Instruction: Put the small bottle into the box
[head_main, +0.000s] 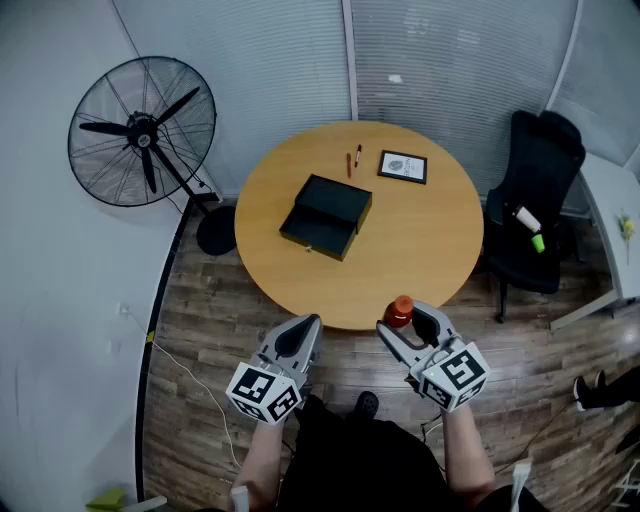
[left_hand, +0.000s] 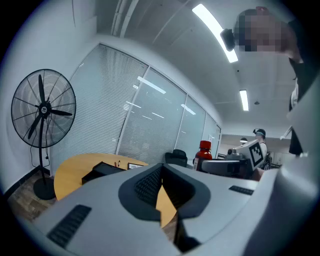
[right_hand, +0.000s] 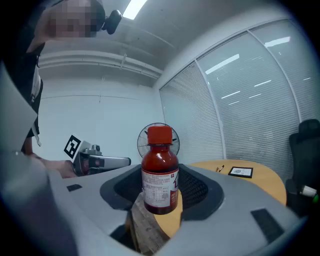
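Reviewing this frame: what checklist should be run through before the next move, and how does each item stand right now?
1. The small red bottle with red cap stands between the jaws of the right gripper: ok.
2. Pads pressing firmly on the bottle: cannot tell.
3. Bottle upright: ok.
4. The black rectangular box on the round wooden table is open to receive it: cannot tell.
5. Tabletop between bottle and box free of things: ok.
6. The left gripper is empty and off to the side: ok.
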